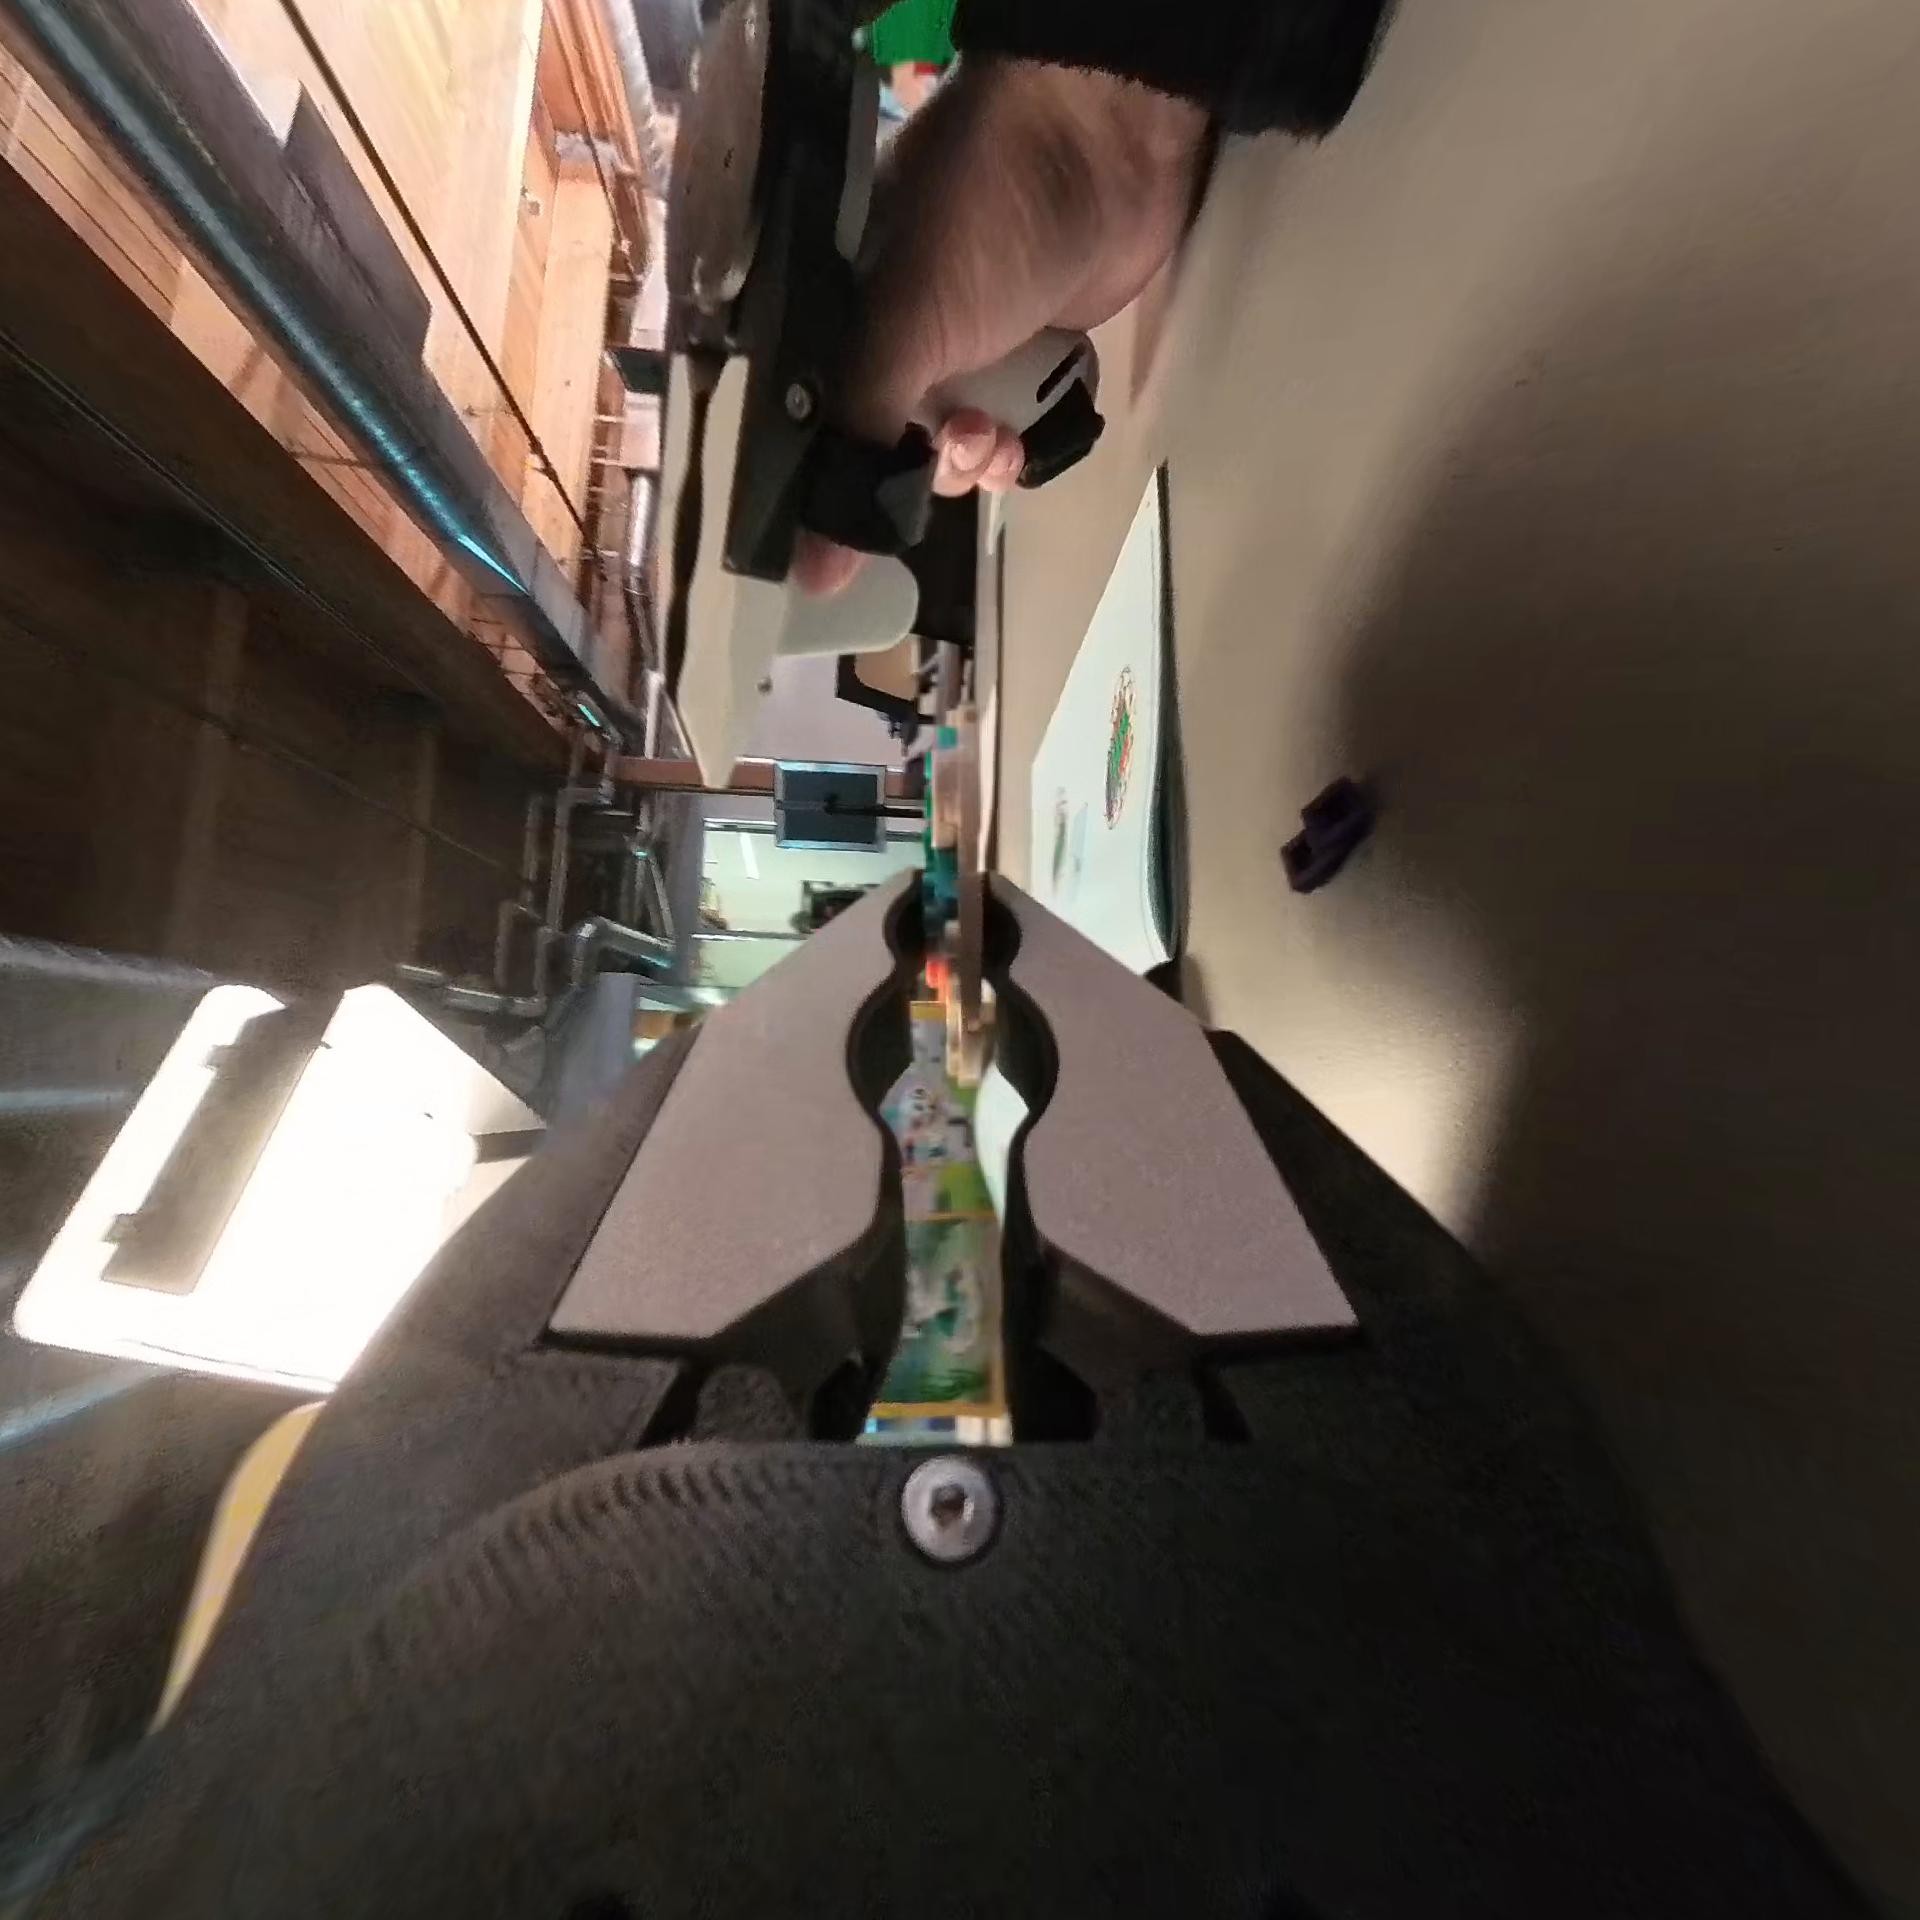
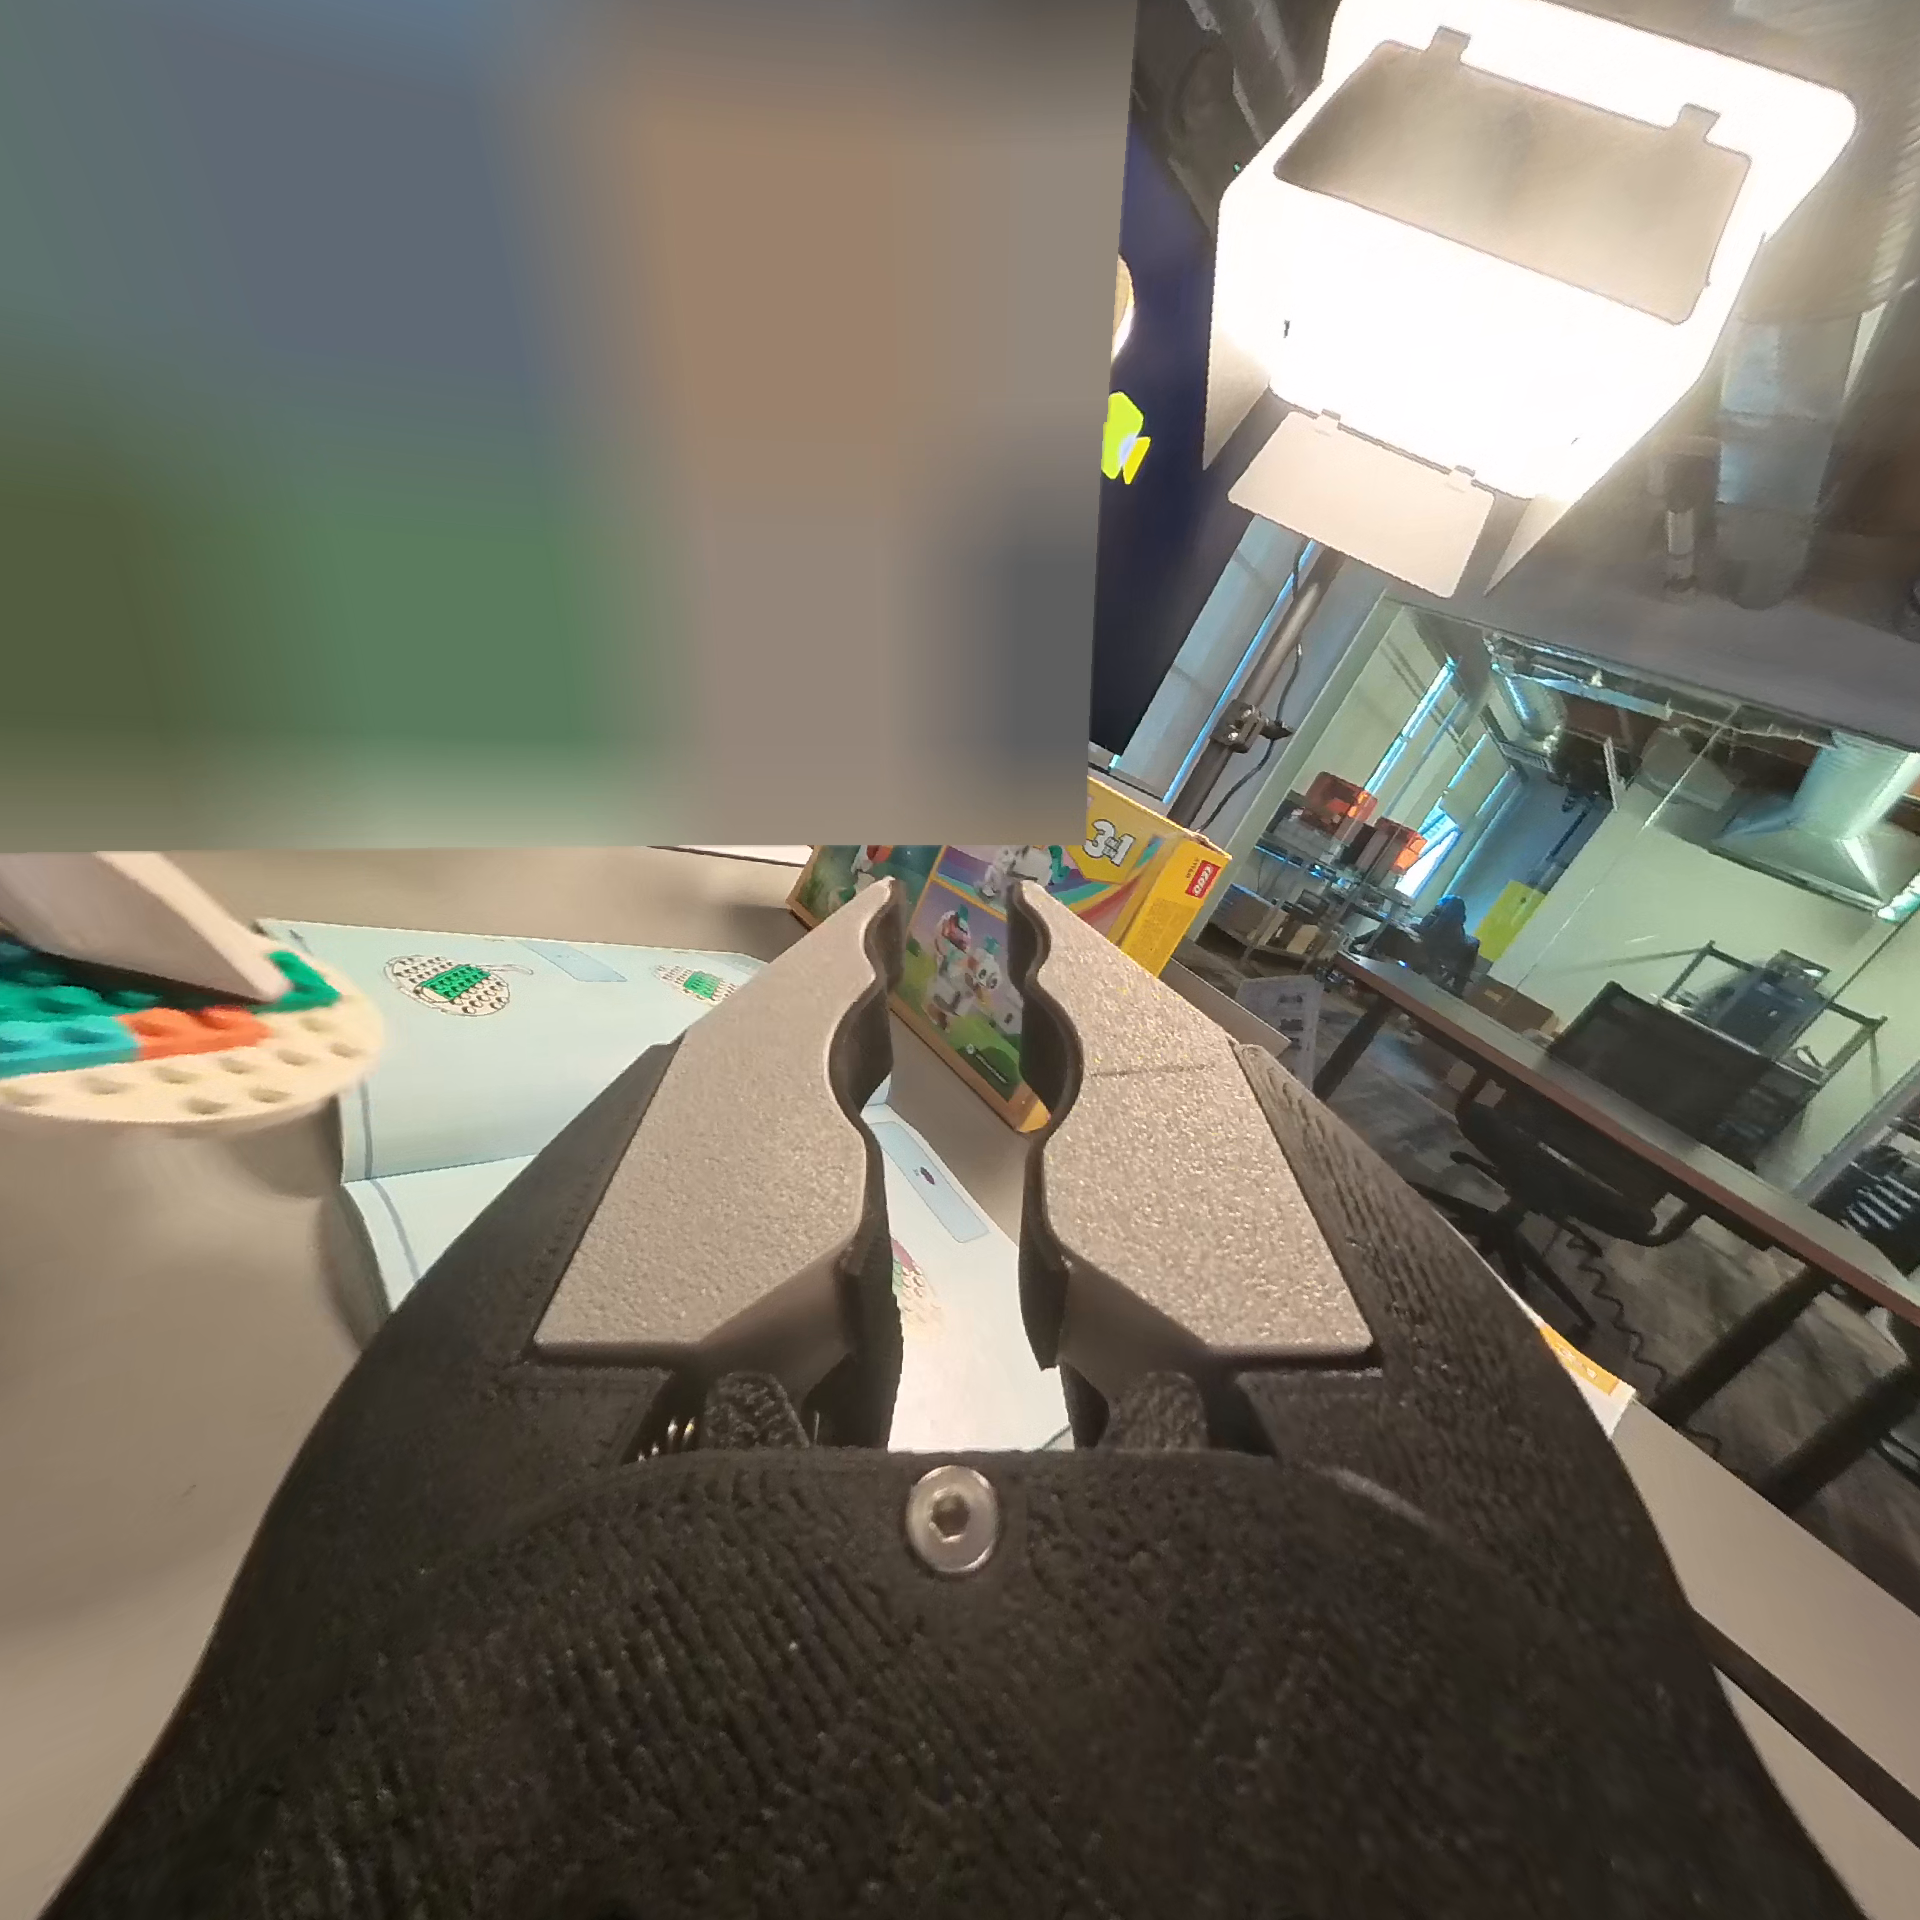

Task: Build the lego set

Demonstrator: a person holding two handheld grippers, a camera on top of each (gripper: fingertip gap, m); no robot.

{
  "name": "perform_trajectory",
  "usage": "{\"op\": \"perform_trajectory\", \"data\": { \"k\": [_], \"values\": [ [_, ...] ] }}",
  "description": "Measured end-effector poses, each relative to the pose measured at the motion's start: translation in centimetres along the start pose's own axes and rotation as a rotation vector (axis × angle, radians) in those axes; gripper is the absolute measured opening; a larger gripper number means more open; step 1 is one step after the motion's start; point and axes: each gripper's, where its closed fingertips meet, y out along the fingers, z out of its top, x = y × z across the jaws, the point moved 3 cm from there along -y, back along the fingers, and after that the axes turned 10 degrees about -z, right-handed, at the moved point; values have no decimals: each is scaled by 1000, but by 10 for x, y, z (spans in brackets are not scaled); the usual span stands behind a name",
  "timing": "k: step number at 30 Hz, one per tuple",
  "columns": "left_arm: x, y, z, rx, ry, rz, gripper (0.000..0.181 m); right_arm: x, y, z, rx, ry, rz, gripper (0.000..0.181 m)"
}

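Note:
My left gripper [image 1: 951, 883] is shut on the edge of a round white lego plate [image 1: 961, 805], seen edge-on between its fingers. The right wrist view shows that plate [image 2: 208, 1070] at the left, with teal, green and orange bricks [image 2: 192, 1023] on top. It is clamped between the left gripper's grey fingers [image 2: 135, 925]. My right gripper [image 2: 954, 899] is slightly open and empty, to the right of the plate and apart from it. It also shows in the left wrist view [image 1: 790, 416], held by a hand. A small purple brick [image 1: 1325, 821] lies loose on the table.
An open instruction booklet [image 2: 582, 997] lies on the grey table [image 1: 1558, 520] beyond the plate. The colourful lego box [image 2: 1039, 935] stands behind it. A bright softbox lamp [image 2: 1507, 312] hangs above. Another table and chairs [image 2: 1610, 1143] stand at the right. Spacing between my two grippers at the tips: around 12 cm.

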Motion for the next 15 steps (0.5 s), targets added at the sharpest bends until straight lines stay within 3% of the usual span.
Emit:
{"op": "perform_trajectory", "data": {
  "k": [8, 15],
  "values": [
    [-1, -12, 0, -137, 249, 71, 7, 1, 0, 1, 3, -10, -12, 17],
    [30, -51, 20, -208, -39, -242, 7, 2, 0, 0, -2, -13, -17, 17]
  ]
}}
